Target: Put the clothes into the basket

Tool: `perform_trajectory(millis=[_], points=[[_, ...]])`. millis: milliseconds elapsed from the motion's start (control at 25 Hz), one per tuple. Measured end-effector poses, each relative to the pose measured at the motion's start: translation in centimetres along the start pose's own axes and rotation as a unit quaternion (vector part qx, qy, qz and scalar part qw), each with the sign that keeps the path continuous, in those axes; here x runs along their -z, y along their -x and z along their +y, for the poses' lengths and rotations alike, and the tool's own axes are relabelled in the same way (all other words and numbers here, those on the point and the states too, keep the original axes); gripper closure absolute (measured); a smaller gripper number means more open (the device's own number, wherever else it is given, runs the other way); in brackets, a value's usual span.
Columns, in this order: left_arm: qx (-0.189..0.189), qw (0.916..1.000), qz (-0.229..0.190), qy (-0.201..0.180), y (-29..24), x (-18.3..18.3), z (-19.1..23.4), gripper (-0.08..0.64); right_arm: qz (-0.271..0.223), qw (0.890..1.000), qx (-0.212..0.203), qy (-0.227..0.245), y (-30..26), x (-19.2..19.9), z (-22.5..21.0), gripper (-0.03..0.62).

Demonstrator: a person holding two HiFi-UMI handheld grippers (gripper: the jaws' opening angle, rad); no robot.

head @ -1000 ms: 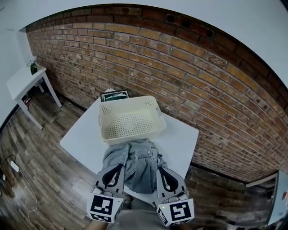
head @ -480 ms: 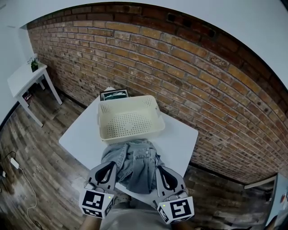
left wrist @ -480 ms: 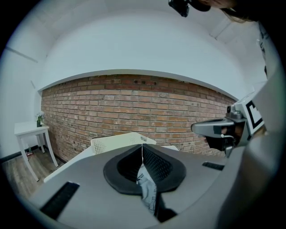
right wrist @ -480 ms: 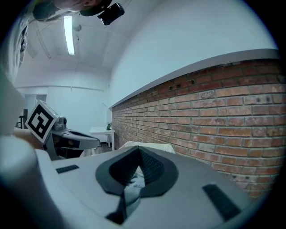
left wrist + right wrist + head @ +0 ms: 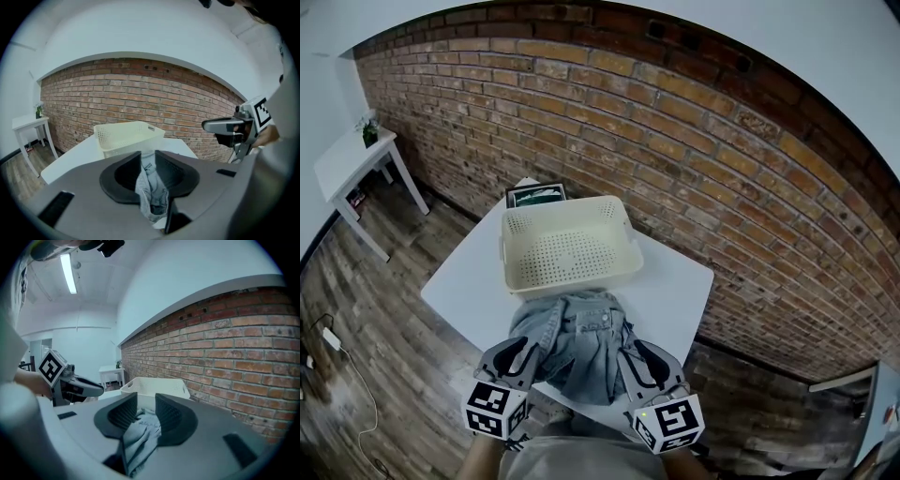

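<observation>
A blue denim garment lies bunched on the near part of the white table, just in front of the empty cream perforated basket. My left gripper holds the garment's left edge. Its jaws are opening, and a fold of denim is still pinched in the narrow gap of the left gripper. My right gripper is at the garment's right edge. Its jaws are opening too, and cloth sits loosely between them at the right gripper. The basket stands straight ahead.
A dark green box lies behind the basket against the brick wall. A small white side table with a plant stands at the far left on the wooden floor. Both table edges fall close beside the grippers.
The left gripper has drifted left and back toward me. The garment's near edge has settled lower over the table's front edge. The right gripper has barely moved.
</observation>
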State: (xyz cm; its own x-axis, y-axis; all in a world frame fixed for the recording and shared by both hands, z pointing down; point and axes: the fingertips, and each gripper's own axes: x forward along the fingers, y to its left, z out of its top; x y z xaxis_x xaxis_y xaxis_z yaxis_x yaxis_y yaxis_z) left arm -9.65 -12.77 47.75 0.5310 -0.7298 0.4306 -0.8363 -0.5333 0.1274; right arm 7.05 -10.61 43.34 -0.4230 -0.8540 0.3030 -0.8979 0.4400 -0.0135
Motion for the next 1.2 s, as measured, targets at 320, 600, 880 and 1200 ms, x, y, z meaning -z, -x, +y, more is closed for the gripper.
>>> perform_trajectory(millis=[320,600,880,1200], points=[[0.049,0.9941,0.089,0.037,-2.1,4.9,1.8,0.16,0.088,0.996,-0.003,-0.001,-2.5,5.5,-1.7,0.26],[0.038,0.986,0.155,0.047,-4.0,8.8,4.6,0.079,0.181,0.983,-0.022,-0.029,-4.9,11.1,-3.7,0.11],[0.069,0.967,0.226,0.095,-7.0,13.1,4.2,-0.007,0.277,0.958,-0.043,-0.064,-6.8,16.8,-4.2,0.074],[0.114,0.9358,0.303,0.139,-9.9,17.1,2.0,-0.023,0.34,0.913,-0.108,-0.198,-8.5,21.5,-3.3,0.041]])
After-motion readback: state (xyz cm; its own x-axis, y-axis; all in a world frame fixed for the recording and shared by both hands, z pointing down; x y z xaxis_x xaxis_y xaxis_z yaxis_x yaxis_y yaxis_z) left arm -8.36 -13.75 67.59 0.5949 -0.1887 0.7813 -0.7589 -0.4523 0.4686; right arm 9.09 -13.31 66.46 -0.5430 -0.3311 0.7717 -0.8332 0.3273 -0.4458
